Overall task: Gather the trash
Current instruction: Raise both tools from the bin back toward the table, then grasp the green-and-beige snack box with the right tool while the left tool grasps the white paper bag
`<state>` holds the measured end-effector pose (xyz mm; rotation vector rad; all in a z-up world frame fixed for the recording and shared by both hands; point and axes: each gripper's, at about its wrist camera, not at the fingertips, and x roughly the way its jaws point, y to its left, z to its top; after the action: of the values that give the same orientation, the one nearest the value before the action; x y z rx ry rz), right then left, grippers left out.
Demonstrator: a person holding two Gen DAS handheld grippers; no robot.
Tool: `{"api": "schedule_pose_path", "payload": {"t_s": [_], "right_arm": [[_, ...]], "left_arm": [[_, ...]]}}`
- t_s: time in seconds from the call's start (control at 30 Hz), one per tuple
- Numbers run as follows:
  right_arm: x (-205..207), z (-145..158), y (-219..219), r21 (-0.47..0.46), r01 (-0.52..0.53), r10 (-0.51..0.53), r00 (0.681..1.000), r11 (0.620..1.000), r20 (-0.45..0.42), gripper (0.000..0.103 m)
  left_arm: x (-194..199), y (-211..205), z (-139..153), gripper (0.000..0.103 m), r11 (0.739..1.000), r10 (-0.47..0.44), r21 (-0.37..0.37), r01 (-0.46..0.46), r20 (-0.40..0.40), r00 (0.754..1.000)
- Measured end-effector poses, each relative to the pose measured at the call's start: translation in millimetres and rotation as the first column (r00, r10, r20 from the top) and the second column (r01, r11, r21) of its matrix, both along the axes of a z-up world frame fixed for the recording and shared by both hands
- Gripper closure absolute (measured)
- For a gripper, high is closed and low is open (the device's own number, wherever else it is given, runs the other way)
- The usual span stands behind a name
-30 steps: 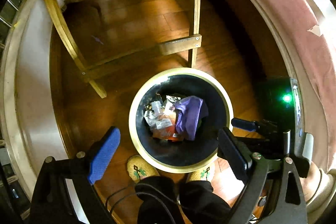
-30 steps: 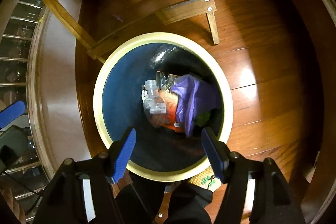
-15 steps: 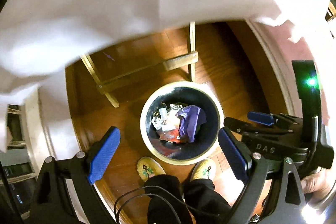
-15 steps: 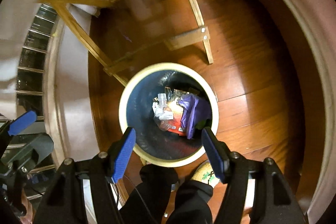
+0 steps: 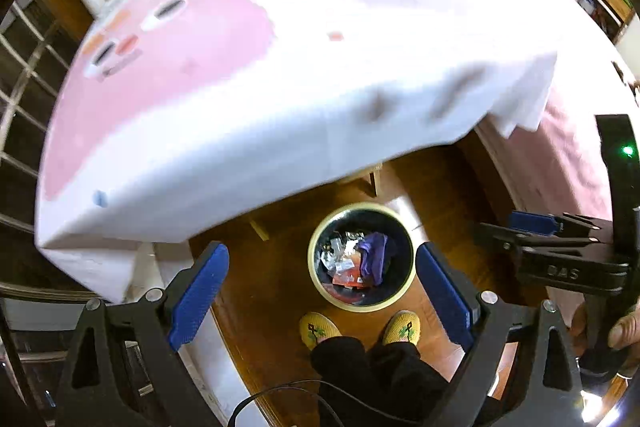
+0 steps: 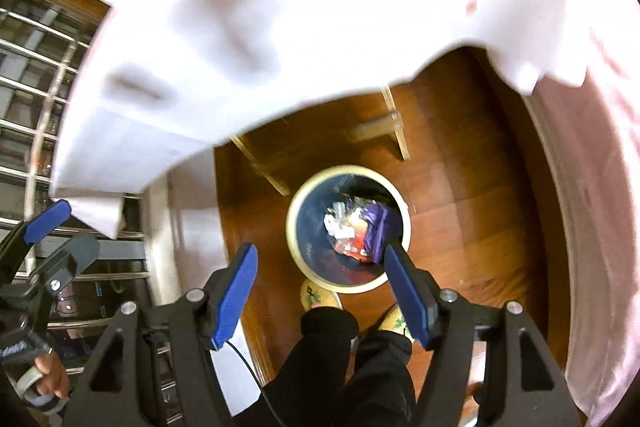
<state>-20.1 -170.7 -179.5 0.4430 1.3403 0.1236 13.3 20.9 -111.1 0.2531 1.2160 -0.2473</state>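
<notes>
Polished brown wooden flooring (image 5: 280,291) is seen from the left wrist, with a round cream-rimmed dark bin (image 5: 362,301) of mixed trash beside yellow slippers (image 5: 318,329); the left gripper (image 5: 322,291) is held wide and empty.

From the right wrist, the right gripper (image 6: 318,291) is likewise spread empty above the bin, presumably freed for fetching more from the white-and-pink clothed table (image 6: 320,7).

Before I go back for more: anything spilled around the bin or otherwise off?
Nothing stands out. The trash sits inside the bin, none on the wooden floor around it. Both the left gripper and right gripper are open and empty.
</notes>
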Motion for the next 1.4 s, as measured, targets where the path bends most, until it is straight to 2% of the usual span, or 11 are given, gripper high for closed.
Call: {"api": "schedule_pose_path", "payload": {"t_s": [0.17,0.33,0.47,0.63,0.77,0.9,1.07,1.2,1.4], "right_arm": [[7.6,53.8,-8.5,0.027,-0.004,0.001,0.997,1.000,0.079,0.030],[19.1,96.5,-17.2,0.047,0.007,-0.014,0.987,0.999,0.158,0.029],[37.7,131.8,-25.4,0.057,0.013,-0.025,0.975,0.998,0.222,0.021],[68.9,168.3,-30.7,0.034,0.031,-0.040,0.954,0.999,0.297,0.019],[96.1,185.5,-35.8,0.025,0.065,-0.070,0.940,0.998,0.333,0.011],[127.9,195.4,-39.0,0.013,0.125,-0.122,0.929,0.992,0.349,0.010],[176.3,199.1,-39.9,-0.015,0.241,-0.221,0.911,0.970,0.348,0.010],[215.5,188.8,-36.2,-0.025,0.318,-0.295,0.903,0.948,0.312,0.010],[271.6,160.3,-26.6,-0.084,0.393,-0.364,0.899,0.916,0.243,0.010]], "left_arm": [[9.3,5.0,52.5,0.010,0.999,0.053,-0.017,-0.052,0.044,0.998],[20.1,0.3,102.4,0.009,0.998,0.060,0.004,-0.061,0.111,0.992],[36.7,-8.4,139.3,0.009,0.997,0.061,0.035,-0.067,0.164,0.985],[63.3,-16.8,179.8,0.010,0.998,0.056,0.005,-0.058,0.210,0.976],[92.9,-20.4,203.9,0.010,0.999,0.049,0.002,-0.052,0.262,0.964],[132.0,-18.3,211.5,0.010,0.999,0.032,-0.014,-0.029,0.270,0.962],[199.8,-18.5,210.3,0.010,0.997,-0.063,-0.026,0.071,0.225,0.972],[251.6,-22.2,206.4,0.010,0.987,-0.155,-0.017,0.162,0.210,0.965],[318.4,-35.7,188.6,0.010,0.956,-0.287,-0.003,0.292,0.183,0.940]]}}
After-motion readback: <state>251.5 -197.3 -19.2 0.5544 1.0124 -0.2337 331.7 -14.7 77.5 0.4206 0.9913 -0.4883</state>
